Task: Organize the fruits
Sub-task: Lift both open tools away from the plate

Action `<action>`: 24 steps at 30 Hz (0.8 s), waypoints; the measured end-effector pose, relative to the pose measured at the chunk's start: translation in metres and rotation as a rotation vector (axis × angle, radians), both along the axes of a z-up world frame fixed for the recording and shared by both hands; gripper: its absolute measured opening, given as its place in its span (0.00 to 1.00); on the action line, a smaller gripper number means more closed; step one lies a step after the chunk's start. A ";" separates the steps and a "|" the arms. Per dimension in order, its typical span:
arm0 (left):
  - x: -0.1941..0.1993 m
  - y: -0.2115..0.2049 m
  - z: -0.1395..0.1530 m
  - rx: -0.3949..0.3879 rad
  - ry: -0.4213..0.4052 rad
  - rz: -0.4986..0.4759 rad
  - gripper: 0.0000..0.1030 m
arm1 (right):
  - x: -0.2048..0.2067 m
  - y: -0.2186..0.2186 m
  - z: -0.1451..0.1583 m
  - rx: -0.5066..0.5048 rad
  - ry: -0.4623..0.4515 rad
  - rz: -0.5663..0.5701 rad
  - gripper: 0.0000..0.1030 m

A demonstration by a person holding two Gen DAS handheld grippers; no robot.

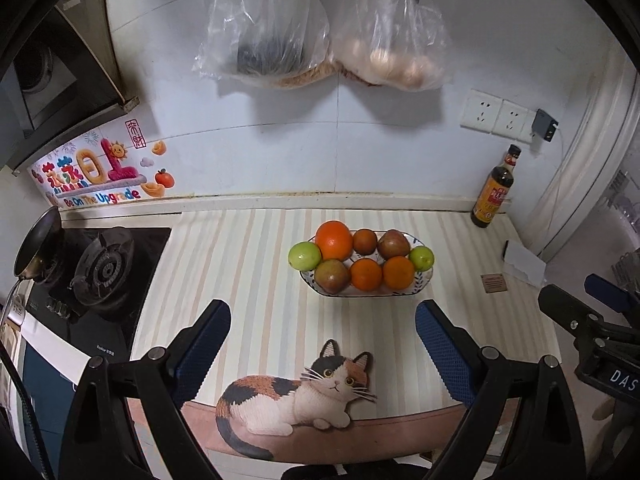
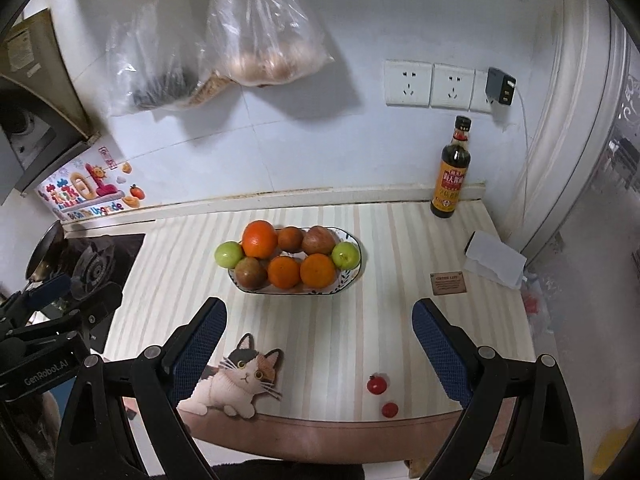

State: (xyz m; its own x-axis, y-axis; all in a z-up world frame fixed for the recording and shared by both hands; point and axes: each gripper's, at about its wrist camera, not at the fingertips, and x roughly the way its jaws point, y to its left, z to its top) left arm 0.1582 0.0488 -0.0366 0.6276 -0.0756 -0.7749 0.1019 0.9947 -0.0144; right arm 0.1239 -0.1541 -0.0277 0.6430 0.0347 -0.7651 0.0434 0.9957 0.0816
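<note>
A: Where did the fruit sit?

B: Heaped in the oval bowl (image 2: 352, 276) at the middle of the striped counter (image 2: 400, 320): a big orange (image 2: 260, 239) at the far left, green apples (image 2: 229, 254) at both ends. Two small red fruits (image 2: 377, 384) lay loose on the near right.

A: And the grippers?

B: The left gripper (image 1: 322, 354) and right gripper (image 2: 319, 350) both hung near the front edge, fingers spread wide, holding nothing, well short of the bowl.

Striped counter (image 2: 400, 320): fruit bowl (image 2: 352, 276), sauce bottle (image 2: 450, 176), two cherry tomatoes (image 2: 377, 384), card (image 2: 448, 282).
</note>
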 end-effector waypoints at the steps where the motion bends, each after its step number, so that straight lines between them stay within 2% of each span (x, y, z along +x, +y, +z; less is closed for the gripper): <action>1: -0.004 0.000 0.004 -0.006 -0.004 -0.001 0.92 | -0.003 0.001 0.002 -0.002 -0.005 0.001 0.93; 6: -0.013 0.001 0.012 -0.012 -0.023 0.002 0.92 | -0.015 0.006 0.013 0.002 -0.019 0.017 0.93; 11: -0.016 0.002 0.009 -0.019 -0.006 0.010 0.92 | -0.018 0.009 0.012 -0.005 -0.024 0.020 0.93; 20: -0.008 -0.001 -0.005 -0.027 0.045 0.024 0.93 | -0.008 0.002 -0.007 0.037 0.015 0.021 0.94; 21: -0.004 -0.003 -0.009 -0.026 0.061 0.022 0.98 | -0.005 -0.002 -0.012 0.046 0.025 0.019 0.94; 24: 0.009 -0.010 -0.027 -0.011 0.098 0.024 1.00 | 0.005 -0.019 -0.034 0.086 0.072 -0.002 0.94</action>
